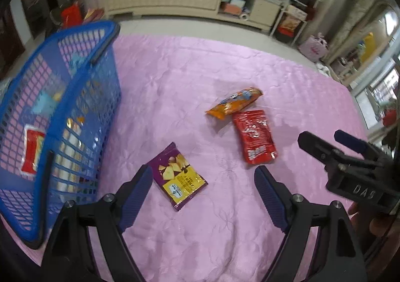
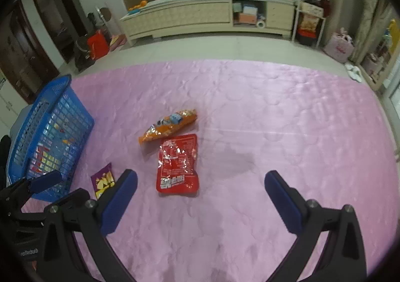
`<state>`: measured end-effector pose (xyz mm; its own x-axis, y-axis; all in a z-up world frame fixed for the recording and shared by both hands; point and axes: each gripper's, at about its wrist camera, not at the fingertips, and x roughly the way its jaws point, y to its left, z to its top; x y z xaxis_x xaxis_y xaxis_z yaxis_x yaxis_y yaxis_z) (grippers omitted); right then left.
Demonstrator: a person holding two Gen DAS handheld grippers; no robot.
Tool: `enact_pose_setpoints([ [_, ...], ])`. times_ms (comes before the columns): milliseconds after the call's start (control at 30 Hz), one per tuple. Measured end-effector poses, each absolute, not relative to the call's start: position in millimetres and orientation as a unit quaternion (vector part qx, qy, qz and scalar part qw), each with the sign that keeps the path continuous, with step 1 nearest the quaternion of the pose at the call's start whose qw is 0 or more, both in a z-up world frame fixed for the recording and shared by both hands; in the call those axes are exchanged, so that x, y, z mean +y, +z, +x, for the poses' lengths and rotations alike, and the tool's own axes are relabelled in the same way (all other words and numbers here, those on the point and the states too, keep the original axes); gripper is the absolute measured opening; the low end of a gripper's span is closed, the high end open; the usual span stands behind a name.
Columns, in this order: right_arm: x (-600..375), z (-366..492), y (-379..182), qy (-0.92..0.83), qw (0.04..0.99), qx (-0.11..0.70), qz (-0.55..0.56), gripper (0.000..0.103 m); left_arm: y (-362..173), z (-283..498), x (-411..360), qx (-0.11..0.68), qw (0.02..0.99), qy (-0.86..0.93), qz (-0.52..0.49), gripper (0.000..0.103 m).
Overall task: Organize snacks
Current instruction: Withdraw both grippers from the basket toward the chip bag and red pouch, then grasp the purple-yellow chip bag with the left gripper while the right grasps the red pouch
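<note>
The left gripper (image 1: 203,179) hangs with its jaws wide apart and nothing between the pads, tilted steeply down over the pink bedspread (image 1: 190,76). Just ahead of it, close to the inner side of its left finger, lies the purple chip packet (image 1: 178,175), flat on the cloth, its long axis running diagonally from the near right to the far left, so the jaws do not yet sit square across it. To that gripper's left stands the blue basket (image 1: 82,96), touching the bedspread and already holding a few packets, among them a red and white one. The right gripper (image 2: 201,183) is likewise spread wide and empty; the red pouch (image 2: 178,163) lies flat just beyond its fingertips, nearer the left finger than the right, with its long axis pointing roughly away from the gripper. The orange packet (image 2: 168,125) lies just past the red pouch, slanted, their near corners touching or nearly so. By this layout the left hand is the nearer one for the purple packet and the right hand for the red pouch, and each would likely need to shift a little leftward to centre its target between the pads.
</note>
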<state>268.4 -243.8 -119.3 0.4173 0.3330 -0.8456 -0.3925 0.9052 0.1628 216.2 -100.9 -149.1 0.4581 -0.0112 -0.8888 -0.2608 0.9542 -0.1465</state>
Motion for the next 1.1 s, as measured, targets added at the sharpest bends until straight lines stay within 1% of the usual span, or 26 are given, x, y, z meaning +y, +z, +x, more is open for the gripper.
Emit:
enact_pose_setpoints([
  [200, -238, 276, -135, 0.235, 0.823, 0.515, -0.039, 0.103, -172, 221, -90, 0.535, 0.82, 0.11, -0.171, 0.082],
  [867, -238, 286, -150, 0.234, 0.816, 0.528, -0.027, 0.103, -223, 237, -66, 0.559, 0.776, 0.21, -0.205, 0.082],
  [1000, -243, 286, -149, 0.221, 0.819, 0.529, -0.019, 0.103, -228, 239, -66, 0.551, 0.782, 0.222, -0.186, 0.082],
  [1100, -247, 289, -154, 0.211, 0.817, 0.536, -0.01, 0.103, -229, 242, -74, 0.565, 0.781, 0.219, -0.154, 0.081],
])
